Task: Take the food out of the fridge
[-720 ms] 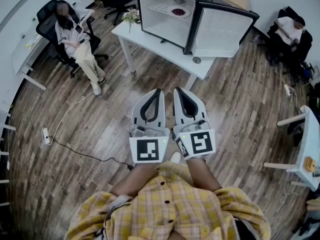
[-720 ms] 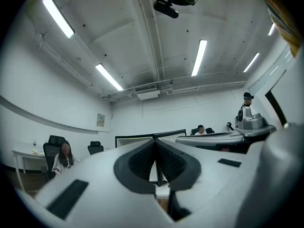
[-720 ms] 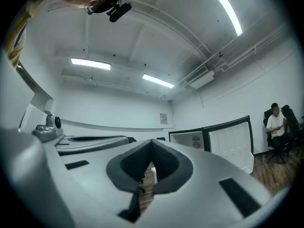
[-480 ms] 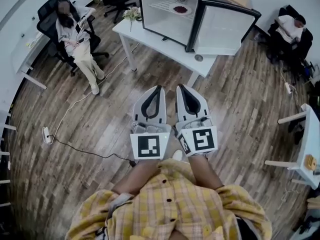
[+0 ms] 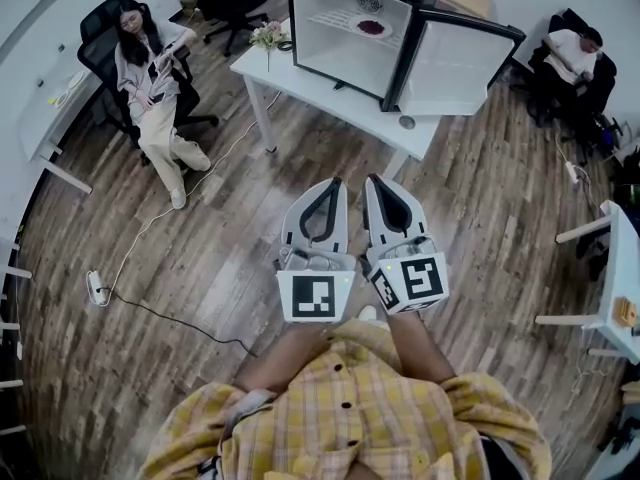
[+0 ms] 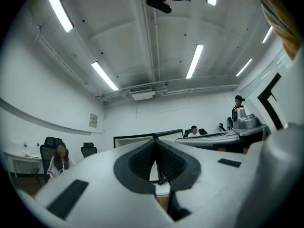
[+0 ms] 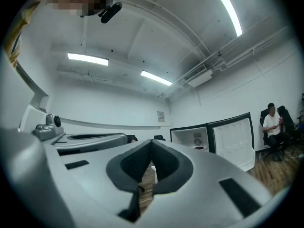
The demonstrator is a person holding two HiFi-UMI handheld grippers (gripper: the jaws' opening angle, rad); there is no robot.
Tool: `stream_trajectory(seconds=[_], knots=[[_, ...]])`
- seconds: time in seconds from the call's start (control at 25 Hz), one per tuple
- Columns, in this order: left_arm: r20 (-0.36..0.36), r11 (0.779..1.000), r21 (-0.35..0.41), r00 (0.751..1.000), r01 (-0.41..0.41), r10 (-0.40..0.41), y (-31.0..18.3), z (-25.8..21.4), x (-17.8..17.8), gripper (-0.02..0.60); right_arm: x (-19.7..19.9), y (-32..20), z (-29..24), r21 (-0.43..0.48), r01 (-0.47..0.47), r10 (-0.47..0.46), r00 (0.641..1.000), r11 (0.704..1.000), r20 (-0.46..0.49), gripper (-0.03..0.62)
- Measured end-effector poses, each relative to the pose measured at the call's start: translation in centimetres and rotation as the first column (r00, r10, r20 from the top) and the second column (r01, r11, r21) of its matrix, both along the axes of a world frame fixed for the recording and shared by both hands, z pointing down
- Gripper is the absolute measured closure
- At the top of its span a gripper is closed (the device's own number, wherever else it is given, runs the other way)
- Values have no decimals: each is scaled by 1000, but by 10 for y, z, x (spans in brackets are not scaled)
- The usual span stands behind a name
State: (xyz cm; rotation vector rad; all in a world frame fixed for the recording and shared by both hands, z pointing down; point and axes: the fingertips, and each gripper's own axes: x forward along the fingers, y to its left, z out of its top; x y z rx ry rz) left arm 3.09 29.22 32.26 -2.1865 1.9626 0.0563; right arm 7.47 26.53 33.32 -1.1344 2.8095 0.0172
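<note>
A small fridge (image 5: 352, 28) stands on a white table (image 5: 330, 96) far ahead, its door (image 5: 455, 68) swung open to the right. On its upper shelf lies a dark plate of food (image 5: 371, 27). My left gripper (image 5: 329, 184) and right gripper (image 5: 377, 182) are held side by side over the wooden floor, well short of the table, both shut and holding nothing. In the right gripper view the open fridge (image 7: 199, 137) shows at the right with the food (image 7: 200, 147) as a small dark spot. The left gripper view shows the fridge (image 6: 137, 139) just past the closed jaws.
A person sits in an office chair (image 5: 150, 78) at the left. Another person (image 5: 570, 58) sits at the far right. A cable and power strip (image 5: 98, 288) lie on the floor at the left. A white desk (image 5: 620, 288) stands at the right edge. Flowers (image 5: 266, 36) sit on the table.
Both grippers and the view have shifted slightly forward and to the right, toward the table with the fridge. Their jaws stay shut.
</note>
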Motion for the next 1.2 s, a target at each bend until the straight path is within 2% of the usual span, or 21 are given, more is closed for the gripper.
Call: stream_trajectory(seconds=[0.44, 1.0, 1.2], knots=[[-69, 998, -10, 996, -58, 57, 8, 15, -32, 575, -40, 21, 20, -4, 13, -13, 997, 1000, -77, 586], [-32, 995, -16, 995, -99, 98, -27, 23, -32, 575, -49, -12, 22, 12, 19, -18, 998, 1000, -64, 588], [-9, 994, -48, 995, -97, 97, -51, 31, -35, 575, -53, -38, 28, 5, 15, -15, 998, 1000, -60, 588]])
